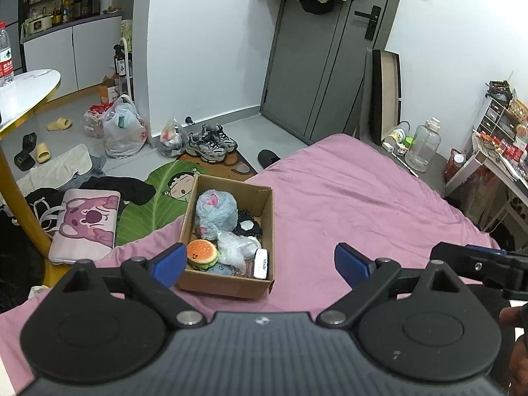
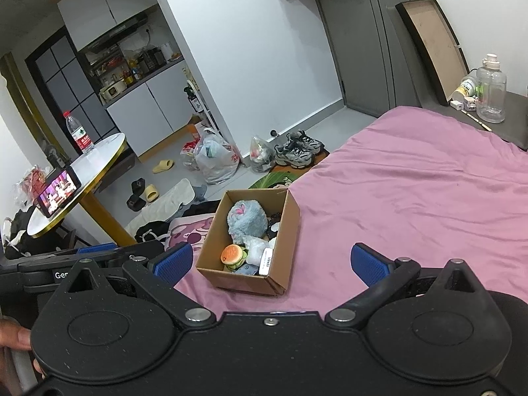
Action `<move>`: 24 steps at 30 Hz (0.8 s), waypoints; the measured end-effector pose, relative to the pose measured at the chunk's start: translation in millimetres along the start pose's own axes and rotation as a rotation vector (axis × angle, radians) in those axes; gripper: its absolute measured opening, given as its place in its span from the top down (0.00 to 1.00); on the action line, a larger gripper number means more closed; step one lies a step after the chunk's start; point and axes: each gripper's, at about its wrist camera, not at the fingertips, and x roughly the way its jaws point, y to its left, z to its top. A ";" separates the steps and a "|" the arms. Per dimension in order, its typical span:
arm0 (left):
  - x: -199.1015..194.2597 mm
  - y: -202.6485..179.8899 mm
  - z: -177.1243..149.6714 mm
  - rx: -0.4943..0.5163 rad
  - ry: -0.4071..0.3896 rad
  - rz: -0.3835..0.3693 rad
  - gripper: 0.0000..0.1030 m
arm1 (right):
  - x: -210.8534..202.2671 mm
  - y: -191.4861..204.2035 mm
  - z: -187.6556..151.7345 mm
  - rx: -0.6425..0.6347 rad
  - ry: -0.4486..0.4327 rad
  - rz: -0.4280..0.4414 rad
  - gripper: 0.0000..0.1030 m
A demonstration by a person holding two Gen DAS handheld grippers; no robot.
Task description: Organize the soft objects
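A cardboard box stands on the pink bed near its left edge. It holds a fluffy blue-grey plush, a burger plush, a white plush, a black-and-white item and a small white case. My left gripper is open and empty, held above the bed just in front of the box. My right gripper is open and empty, also in front of the box. The right gripper shows at the right edge of the left wrist view.
The pink bedsheet spreads to the right. Left of the bed, the floor holds a pink cushion, clothes, plastic bags, sneakers and slippers. A round white table with a phone and a bottle stands at left.
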 end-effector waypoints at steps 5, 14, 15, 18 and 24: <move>-7.6 2.0 -11.9 0.005 -0.018 0.008 0.08 | -3.5 5.7 -9.5 -0.034 0.000 0.003 0.00; -8.4 -1.2 -24.0 0.027 -0.002 0.025 0.08 | -6.7 0.8 -17.7 -0.016 0.008 -0.002 0.00; -8.2 -1.5 -24.2 0.027 -0.001 0.029 0.08 | -7.2 0.2 -17.9 -0.013 0.006 -0.004 0.00; -8.4 -2.8 -24.9 0.035 -0.005 0.028 0.08 | -6.3 -0.6 -17.9 -0.005 0.010 -0.007 0.00; -7.9 -3.3 -25.6 0.034 0.000 0.031 0.08 | -2.4 -2.1 -20.0 0.000 0.024 -0.018 0.00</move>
